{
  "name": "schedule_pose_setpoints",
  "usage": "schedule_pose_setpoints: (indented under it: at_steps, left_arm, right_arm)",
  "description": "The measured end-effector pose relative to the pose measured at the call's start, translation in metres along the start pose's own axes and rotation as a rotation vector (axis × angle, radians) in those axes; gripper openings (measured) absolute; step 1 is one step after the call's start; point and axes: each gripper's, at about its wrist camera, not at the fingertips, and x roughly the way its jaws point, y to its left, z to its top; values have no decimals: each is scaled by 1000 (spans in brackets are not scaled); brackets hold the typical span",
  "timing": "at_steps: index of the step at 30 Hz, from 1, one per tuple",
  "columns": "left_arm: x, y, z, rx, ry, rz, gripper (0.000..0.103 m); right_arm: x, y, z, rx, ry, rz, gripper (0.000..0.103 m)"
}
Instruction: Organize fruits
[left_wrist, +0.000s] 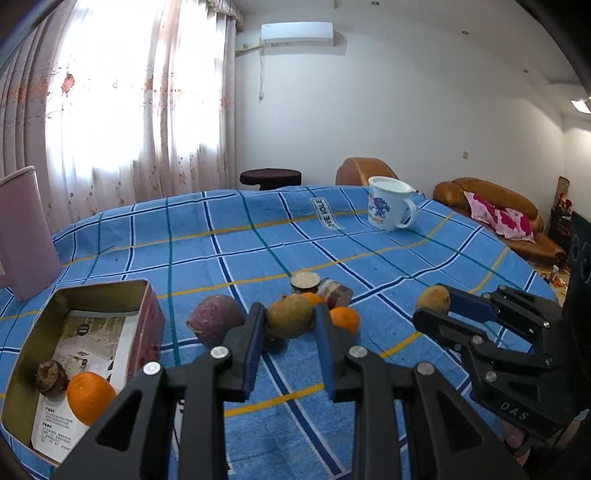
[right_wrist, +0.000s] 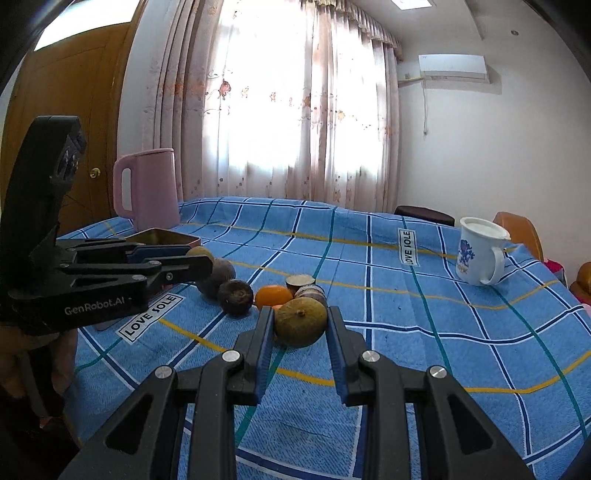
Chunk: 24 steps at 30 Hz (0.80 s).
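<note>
Yellow-green fruit sits clamped in each gripper we hold, one in our left gripper (left_wrist: 290, 317) and another in our right gripper (right_wrist: 301, 322).

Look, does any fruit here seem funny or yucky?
Yes. The dark fruit in the tin, beside the orange, looks shrivelled. One piece on the cloth is cut open, showing pale flesh.

A matt blue checked cloth (left_wrist: 258, 236) covers the table, bearing a dull gold-lined rectangular metal tin (left_wrist: 44, 321) with printed paper inside, a glossy white enamel mug (left_wrist: 389, 206), a smooth pink plastic jug (right_wrist: 147, 188) and rough-skinned brownish-green fruit (right_wrist: 301, 321).
</note>
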Motion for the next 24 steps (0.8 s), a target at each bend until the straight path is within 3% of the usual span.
schedule_pose_setpoints:
  at_steps: [11,24]
  left_arm:
    - [-8,1,-3,-2,-22,-11,28]
    - [-21,7,-3,6,-64,22,28]
  right_arm:
    - [-12,7,-2,-38,-72,5,29]
    - [-11,14,2,-45,-75,8,29]
